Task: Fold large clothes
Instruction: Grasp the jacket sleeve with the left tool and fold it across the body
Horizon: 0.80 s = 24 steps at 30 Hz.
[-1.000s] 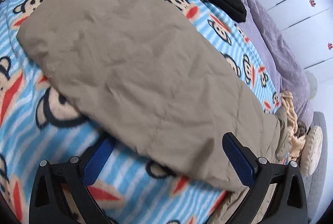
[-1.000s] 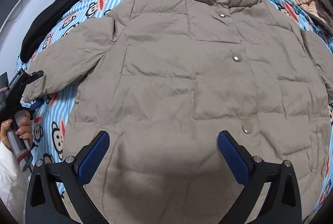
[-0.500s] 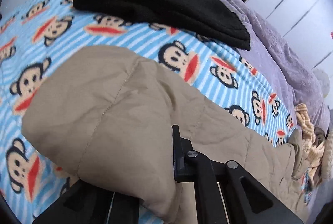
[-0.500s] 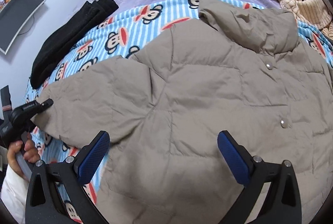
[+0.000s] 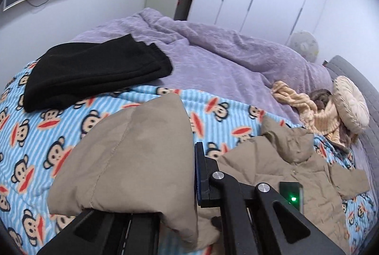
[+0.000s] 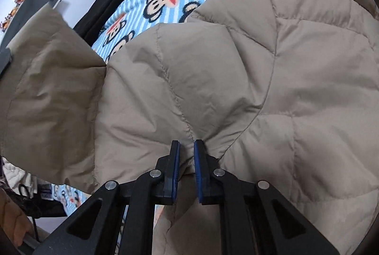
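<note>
**Puffer jacket fold: barely started, both grips on**

Still very early in the fold, judging by how things lie. Tan quilted jacket (image 6: 236, 65) spread over the monkey-print blanket (image 5: 47, 136) on the bed, filling most of the right wrist view and sitting lower right in the left wrist view, collar (image 5: 284, 139) pointing toward the upper right. Body looks mostly flat and open, no panel folded over yet as far as can be seen.

Left gripper (image 5: 165, 184): pinching the end of one sleeve (image 5: 132, 155), puffy fabric bulging up in the lower middle of the frame and hiding one finger. Only the right-hand blue pad visible, pressed against the cloth. In the right wrist view the same sleeve (image 6: 52, 79) shows lifted off the bed at the left of the frame.

Right gripper (image 6: 187, 160): fingers (image 6: 175, 167) nearly pressed together at bottom centre, nipping a ridge of jacket fabric along a quilting seam, probably near the hem or side edge. Hard to say exactly which edge.

So, done: garment laid out, both grips taken. Left: pretty much everything. Sleeve across the chest, other sleeve (lower right in the left wrist view, lying out flat) in too, then sides and a fold up of the body.

Other stuff around: folded black garment (image 5: 94, 75) upper left, purple duvet (image 5: 225, 58) behind, knitted beige thing (image 5: 308, 108) and a round cushion (image 5: 350, 108) far right. None of it in the way, looks like.
</note>
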Motion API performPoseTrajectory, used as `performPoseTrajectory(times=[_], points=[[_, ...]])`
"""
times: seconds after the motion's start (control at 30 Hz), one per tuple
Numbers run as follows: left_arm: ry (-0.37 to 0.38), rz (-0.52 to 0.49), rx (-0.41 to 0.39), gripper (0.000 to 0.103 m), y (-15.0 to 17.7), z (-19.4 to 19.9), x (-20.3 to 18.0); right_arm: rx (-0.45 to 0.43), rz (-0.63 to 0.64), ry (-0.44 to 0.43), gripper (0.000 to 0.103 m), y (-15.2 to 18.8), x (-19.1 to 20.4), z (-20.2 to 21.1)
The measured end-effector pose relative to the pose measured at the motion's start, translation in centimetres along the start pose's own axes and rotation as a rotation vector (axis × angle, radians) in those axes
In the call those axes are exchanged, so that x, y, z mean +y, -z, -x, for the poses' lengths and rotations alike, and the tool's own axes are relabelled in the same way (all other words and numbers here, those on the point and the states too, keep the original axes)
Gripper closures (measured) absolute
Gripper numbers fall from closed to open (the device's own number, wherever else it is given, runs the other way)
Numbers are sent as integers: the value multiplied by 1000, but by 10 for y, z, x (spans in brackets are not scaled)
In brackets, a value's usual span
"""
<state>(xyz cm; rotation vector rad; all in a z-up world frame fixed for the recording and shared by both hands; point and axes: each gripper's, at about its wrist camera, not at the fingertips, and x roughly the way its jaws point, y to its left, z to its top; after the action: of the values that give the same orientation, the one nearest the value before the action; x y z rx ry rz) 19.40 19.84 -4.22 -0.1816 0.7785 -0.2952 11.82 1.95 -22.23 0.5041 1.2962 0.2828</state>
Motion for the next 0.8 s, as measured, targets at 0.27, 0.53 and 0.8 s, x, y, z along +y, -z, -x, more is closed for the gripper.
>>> performPoseTrajectory(times=[0.27, 0.53, 0.8], points=[[201, -123, 31, 95, 4, -33, -162, -64, -74, 24, 90, 20, -92, 107], [173, -316, 240, 94, 91, -121, -292, -138, -245, 210, 90, 44, -227, 201], [49, -434, 348, 94, 144, -151, -292, -176, -291, 166, 90, 54, -254, 210]])
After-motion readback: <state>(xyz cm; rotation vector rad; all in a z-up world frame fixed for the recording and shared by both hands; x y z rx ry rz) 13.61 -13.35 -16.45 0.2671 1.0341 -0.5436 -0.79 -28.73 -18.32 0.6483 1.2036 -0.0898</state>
